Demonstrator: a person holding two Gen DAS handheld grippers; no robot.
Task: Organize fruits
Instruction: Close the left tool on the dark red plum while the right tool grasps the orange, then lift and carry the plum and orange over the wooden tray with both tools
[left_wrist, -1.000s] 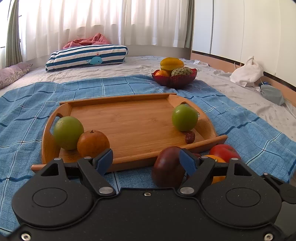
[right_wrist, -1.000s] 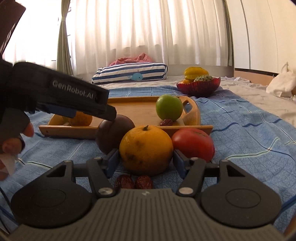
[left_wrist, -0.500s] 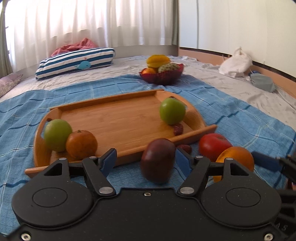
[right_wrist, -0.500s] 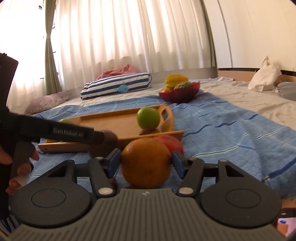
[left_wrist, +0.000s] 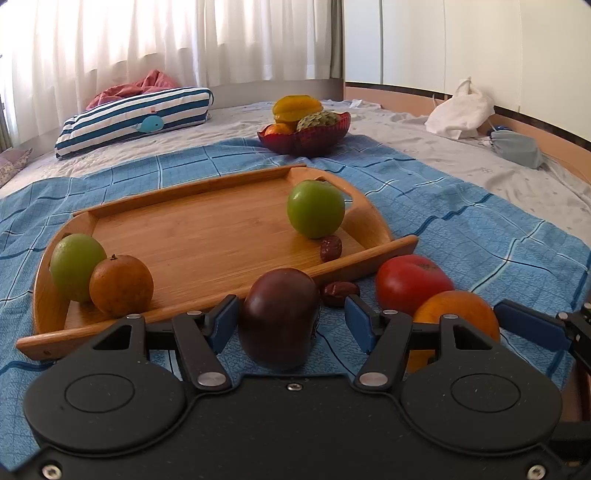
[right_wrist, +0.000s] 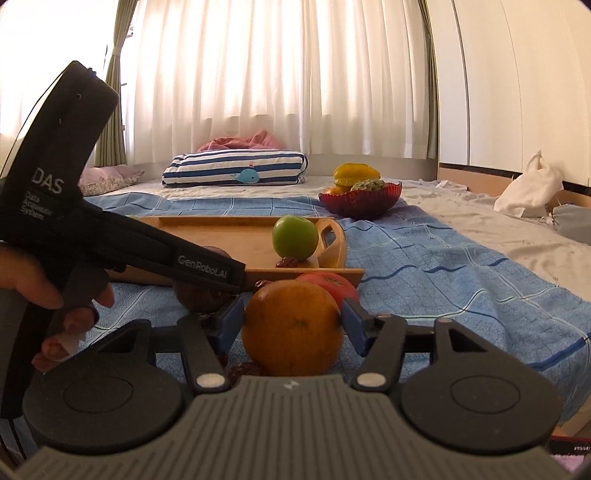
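A dark purple fruit (left_wrist: 279, 317) stands on the blue cloth in front of the wooden tray (left_wrist: 207, 229). My left gripper (left_wrist: 291, 321) straddles it with jaws closing; the left pad is close to its skin, and a gap shows at the right pad. My right gripper (right_wrist: 292, 323) grips an orange (right_wrist: 293, 326), both pads touching it while the jaws ease open. The same orange (left_wrist: 454, 317) shows at the right with one blue finger (left_wrist: 528, 328) beside it. The tray holds two green apples (left_wrist: 75, 266) (left_wrist: 316, 208), another orange (left_wrist: 120, 286) and a date (left_wrist: 330, 248).
A tomato (left_wrist: 410, 282) and a date (left_wrist: 338, 288) lie on the cloth by the tray's near rail. More dates (right_wrist: 243, 369) lie under the right gripper. A red fruit bowl (left_wrist: 306, 138), a striped pillow (left_wrist: 136, 118) and a white bag (left_wrist: 461, 110) sit farther back.
My left gripper dropped closer around the dark fruit and its jaws narrowed. The right gripper closed on the orange and lifted it off the dates; it now shows in the left view.
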